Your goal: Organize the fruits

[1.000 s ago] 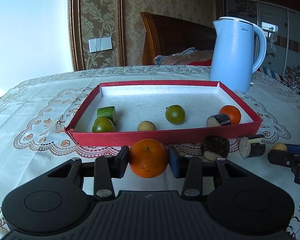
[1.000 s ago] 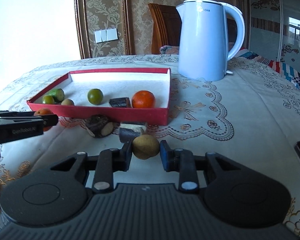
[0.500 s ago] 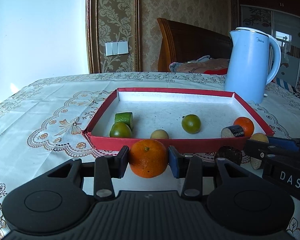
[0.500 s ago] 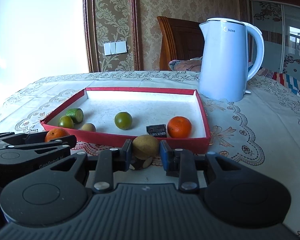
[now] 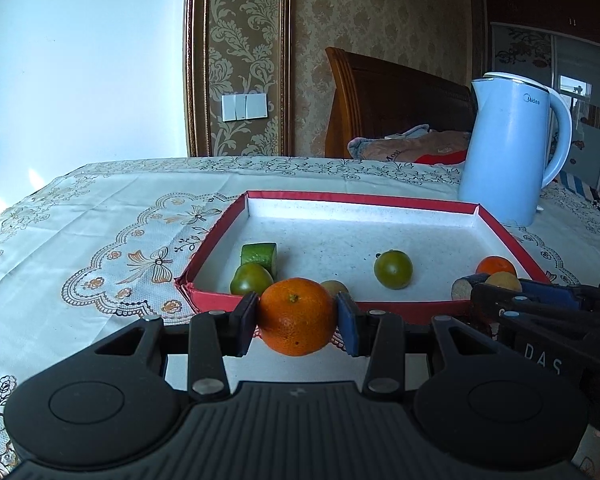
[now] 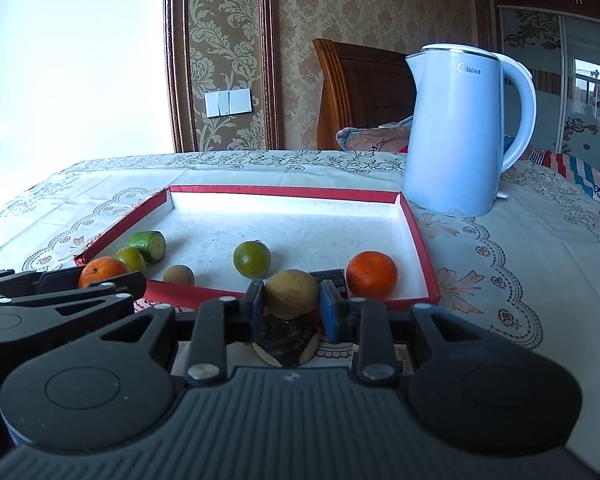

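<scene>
- A mandarin (image 5: 297, 316) is pinched between the two pads of the left gripper (image 5: 297, 322), held just in front of the near wall of the red tray (image 5: 420, 306).
- A small tan fruit (image 6: 291, 294) is clamped by the right gripper (image 6: 292, 312), also at the tray's near wall, above a dark cut piece (image 6: 285, 342) lying on the cloth outside the tray.
- Inside the tray lie a second mandarin (image 6: 371, 275) at the right, a dark block (image 6: 334, 278) just beside it, a round green fruit (image 6: 252, 259) near the middle, another tan fruit (image 6: 179, 275) by the near wall, and a green fruit (image 6: 131, 259) touching a cut green cylinder (image 6: 148, 245) in the left corner.
- The tray rests on a table under an embroidered cream tablecloth (image 5: 100, 232).
- A pale blue kettle (image 6: 456, 128) stands upright beyond the tray's far right corner.
- A wooden headboard (image 5: 392, 104) and patterned wallpaper lie behind the table.
</scene>
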Motion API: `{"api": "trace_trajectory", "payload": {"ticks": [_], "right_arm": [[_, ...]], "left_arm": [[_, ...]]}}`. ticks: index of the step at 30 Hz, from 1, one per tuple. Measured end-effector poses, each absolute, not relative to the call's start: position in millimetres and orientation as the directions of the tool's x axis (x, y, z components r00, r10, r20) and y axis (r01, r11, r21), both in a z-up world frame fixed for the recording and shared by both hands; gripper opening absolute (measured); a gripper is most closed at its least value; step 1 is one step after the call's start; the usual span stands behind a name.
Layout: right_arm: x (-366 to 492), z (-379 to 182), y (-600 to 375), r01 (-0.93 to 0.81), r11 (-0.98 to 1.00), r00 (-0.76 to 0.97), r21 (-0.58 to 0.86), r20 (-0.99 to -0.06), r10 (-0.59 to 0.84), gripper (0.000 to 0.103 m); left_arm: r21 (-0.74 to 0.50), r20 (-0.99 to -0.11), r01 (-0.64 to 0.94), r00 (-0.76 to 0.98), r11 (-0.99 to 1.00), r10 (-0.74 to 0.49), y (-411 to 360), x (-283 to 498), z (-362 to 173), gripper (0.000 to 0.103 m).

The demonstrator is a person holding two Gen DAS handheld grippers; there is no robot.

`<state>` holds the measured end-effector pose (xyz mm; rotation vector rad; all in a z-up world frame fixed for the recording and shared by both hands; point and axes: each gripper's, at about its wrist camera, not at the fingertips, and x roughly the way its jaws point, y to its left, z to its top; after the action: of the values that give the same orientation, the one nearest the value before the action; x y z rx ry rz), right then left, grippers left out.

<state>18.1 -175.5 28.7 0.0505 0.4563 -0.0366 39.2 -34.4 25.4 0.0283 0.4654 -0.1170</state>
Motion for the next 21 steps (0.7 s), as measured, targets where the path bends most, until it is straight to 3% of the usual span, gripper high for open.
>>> {"api": "trace_trajectory", "payload": {"ticks": [21], "right_arm": [[24.2,16.4,-175.6,0.055,0.997,0.885,0.063,-0.465,-0.02,0.029]], "left_arm": [[0.041,-0.463,0.09,0.884,0.995,-0.061,-37.8,51.3,11.4,0.041]]}}
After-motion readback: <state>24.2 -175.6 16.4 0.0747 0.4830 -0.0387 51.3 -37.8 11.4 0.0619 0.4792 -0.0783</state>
